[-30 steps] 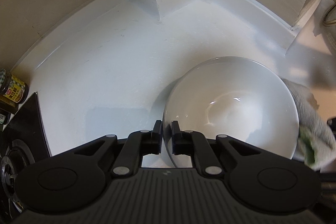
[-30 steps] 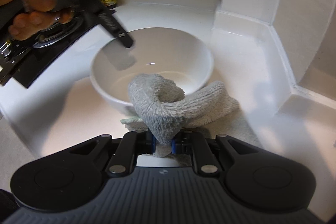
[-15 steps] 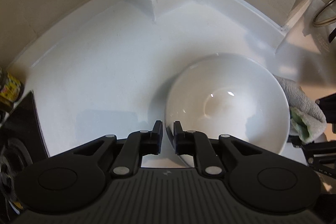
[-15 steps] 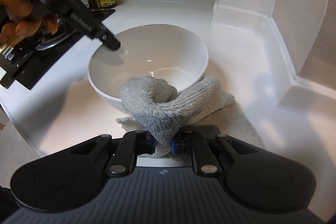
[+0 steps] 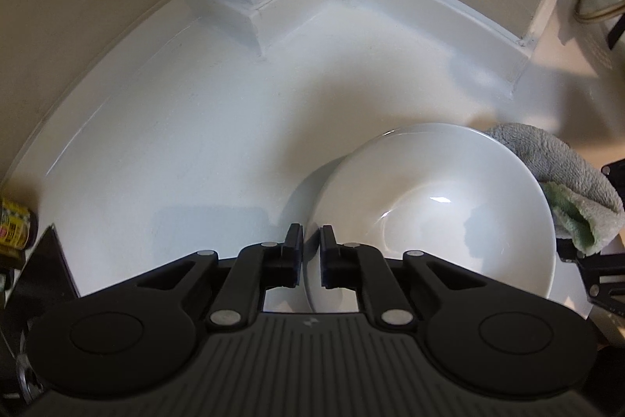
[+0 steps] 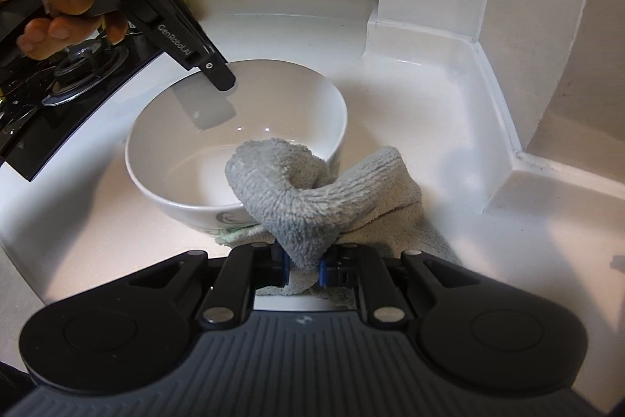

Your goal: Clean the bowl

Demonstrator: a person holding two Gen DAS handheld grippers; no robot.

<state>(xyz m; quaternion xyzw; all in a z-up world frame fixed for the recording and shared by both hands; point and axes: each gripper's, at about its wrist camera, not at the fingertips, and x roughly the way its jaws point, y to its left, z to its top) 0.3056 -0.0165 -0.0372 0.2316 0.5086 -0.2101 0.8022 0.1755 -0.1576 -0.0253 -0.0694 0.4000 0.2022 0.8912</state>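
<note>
Where white counter (image 5: 203,151) meets walls, bowl (image 5: 449,206)

A glossy white countertop (image 6: 422,96) with a raised white back edge is occupied by a round white ceramic bowl (image 6: 250,127), a crumpled grey terry cloth (image 6: 375,182) lying just beside it, and a black glass hob (image 6: 50,104) at its left end.
</note>
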